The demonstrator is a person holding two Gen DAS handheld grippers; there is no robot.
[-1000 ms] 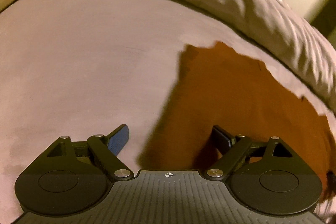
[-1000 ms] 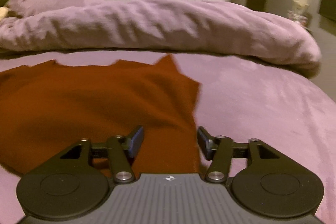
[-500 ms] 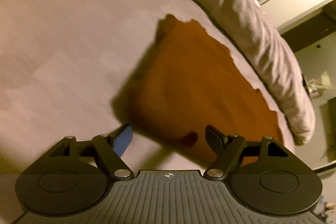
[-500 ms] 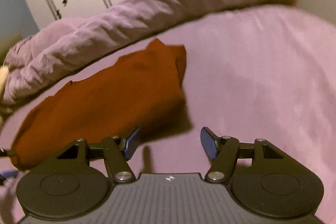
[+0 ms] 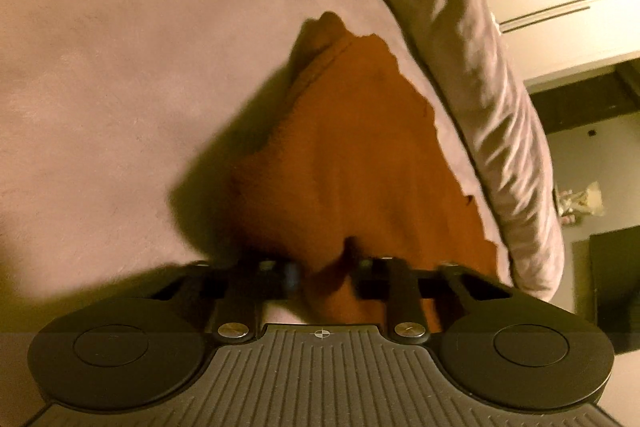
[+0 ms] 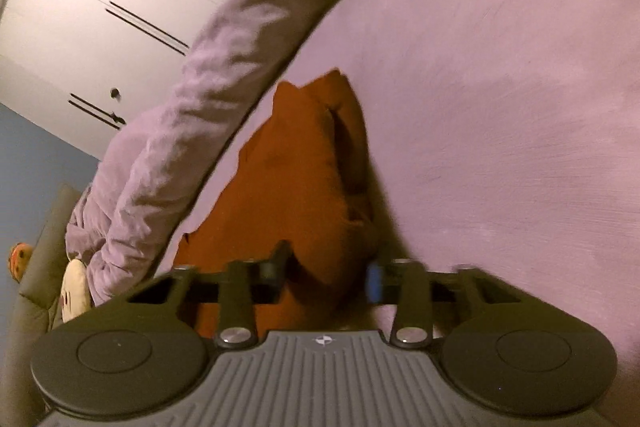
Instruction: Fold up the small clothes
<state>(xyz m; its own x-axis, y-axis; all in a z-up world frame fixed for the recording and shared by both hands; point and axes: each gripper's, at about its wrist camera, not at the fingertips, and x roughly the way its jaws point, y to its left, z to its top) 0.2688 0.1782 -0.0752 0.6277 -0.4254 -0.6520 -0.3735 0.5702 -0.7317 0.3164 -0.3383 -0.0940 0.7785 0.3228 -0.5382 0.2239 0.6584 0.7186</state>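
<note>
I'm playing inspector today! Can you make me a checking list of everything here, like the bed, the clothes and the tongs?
Surface: mauve bed sheet, smooth.
Job's things: rust-orange garment, lying flat beside the rolled duvet.
Clutter: cream soft toy past the duvet's end.
Grippers: left tongs and right tongs have just been closing, each pinching a near garment corner.
Cables: nothing seen.
Surroundings: white wardrobe doors, blue wall.

The work surface is a bed covered by a mauve sheet (image 6: 520, 87). A rumpled duvet (image 5: 480, 67) of the same colour lies bunched along its far edge. White wardrobe doors (image 6: 100, 7) with dark slim handles stand behind the bed, adjoining a blue wall (image 6: 28, 155). A grey padded headboard (image 6: 36, 279) carries a cream cushion (image 6: 74, 291). Lighting is warm and dim.
</note>
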